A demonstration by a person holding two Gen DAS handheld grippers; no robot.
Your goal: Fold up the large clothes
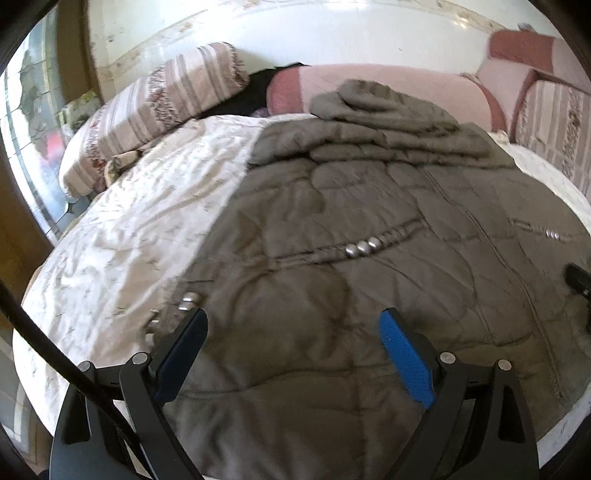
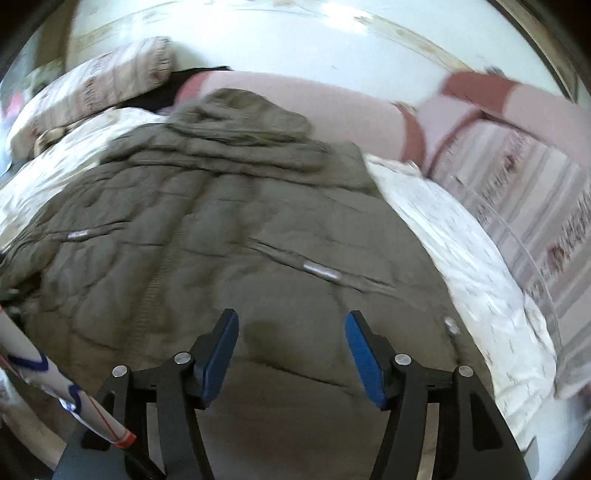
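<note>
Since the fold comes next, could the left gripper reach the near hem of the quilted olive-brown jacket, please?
Probably yes: the left gripper hangs open above the quilted olive-brown jacket, with nothing lying between its fingers and the fabric.

A bed [image 1: 122,236] fills most of both views, covered by a creased white sheet with a faint printed pattern. At its far left corner lies a striped pillow [image 1: 155,107] in beige and pink with a floral band. Along the far edge rests a pink bolster [image 1: 388,88] with darker red ends; a dark item sits between pillow and bolster, unidentifiable. A second striped cushion [image 2: 517,206] stands at the right edge. Behind is a glossy white wall [image 1: 295,33], scuffed and stained. A window [image 1: 33,110] at far left admits daylight beside brown wood framing.
</note>
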